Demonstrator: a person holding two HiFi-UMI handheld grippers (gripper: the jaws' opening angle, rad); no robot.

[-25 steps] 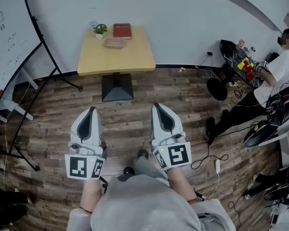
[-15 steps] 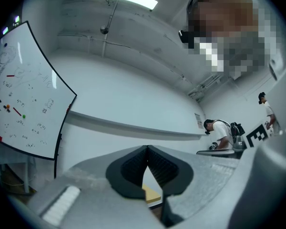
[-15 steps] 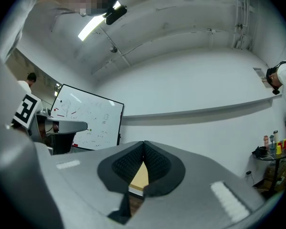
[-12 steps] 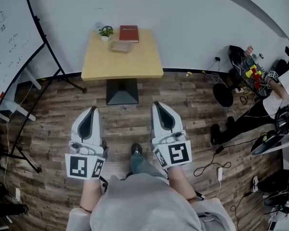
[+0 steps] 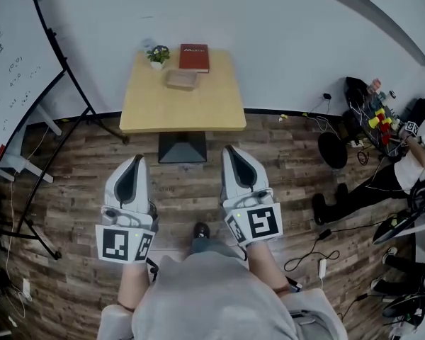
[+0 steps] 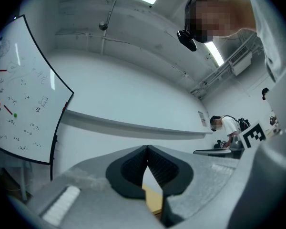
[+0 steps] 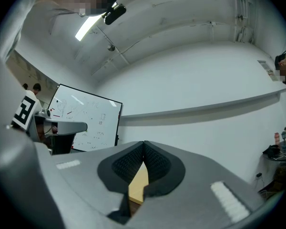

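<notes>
Far left of the table (image 5: 184, 105): whiteboard (image 5: 10, 62) on a black stand, leaning, marked with small scribbles in several colours.

In front of the table and left of its black base (image 5: 182, 146): left gripper (image 5: 134, 161), held over the wood floor (image 5: 71, 183), nose toward the table and well apart from it. Clenched, ribbed pads (image 6: 132, 167) met tip to tip, nothing grasped. In the left gripper view, only a sliver of the yellow tabletop visible through the gap below the tips.

On the table, along its far edge by the wall: small potted plant (image 5: 157, 54), then a red book (image 5: 194, 57) lying flat just beside it. Shallow brown tray (image 5: 182, 79) a little nearer, between the two and apart from both.

In front of the table and right of its base: right gripper (image 5: 231, 151), level with the left one, near the table's front edge but not touching. Likewise clenched, pads (image 7: 127, 164) pressed together at the tips, nothing between them. The same yellow tabletop showing below the tips in the right gripper view.

Right of the table: round black stool (image 5: 333, 149), cart (image 5: 374, 112) crowded with bright coloured things, a seated person (image 5: 411, 165) in a white shirt, cables (image 5: 312, 250) strewn across the floor.
</notes>
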